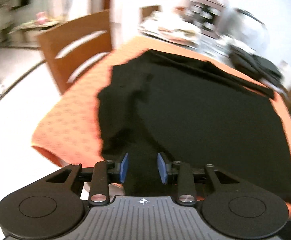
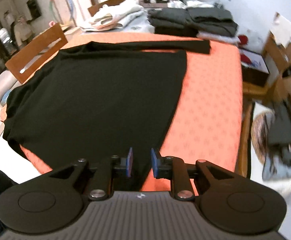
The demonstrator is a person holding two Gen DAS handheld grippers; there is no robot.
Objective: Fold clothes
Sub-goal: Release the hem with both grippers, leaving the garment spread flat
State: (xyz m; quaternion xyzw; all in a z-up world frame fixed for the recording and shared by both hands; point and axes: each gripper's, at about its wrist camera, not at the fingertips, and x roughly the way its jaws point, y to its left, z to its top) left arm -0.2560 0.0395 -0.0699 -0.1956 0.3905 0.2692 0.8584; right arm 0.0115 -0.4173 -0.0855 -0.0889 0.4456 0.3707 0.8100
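Observation:
A black long-sleeved garment (image 2: 97, 92) lies spread flat on a table under an orange patterned cloth (image 2: 209, 100). One sleeve (image 2: 145, 46) stretches along the far edge. My right gripper (image 2: 142, 163) hovers over the garment's near hem at its right corner; its blue pads stand apart and press on nothing. The left wrist view is blurred. There my left gripper (image 1: 143, 168) is over the near left part of the black garment (image 1: 185, 110), whose left edge is rumpled. Its pads are apart, with the fabric lying below them and not pinched.
A wooden chair (image 2: 35, 50) stands at the table's left side, also seen as the chair (image 1: 75, 46). Beyond the far edge lie a stack of folded dark clothes (image 2: 193, 22) and a pile of pale laundry (image 2: 113, 18). Boxes and clutter (image 2: 285, 60) fill the floor on the right.

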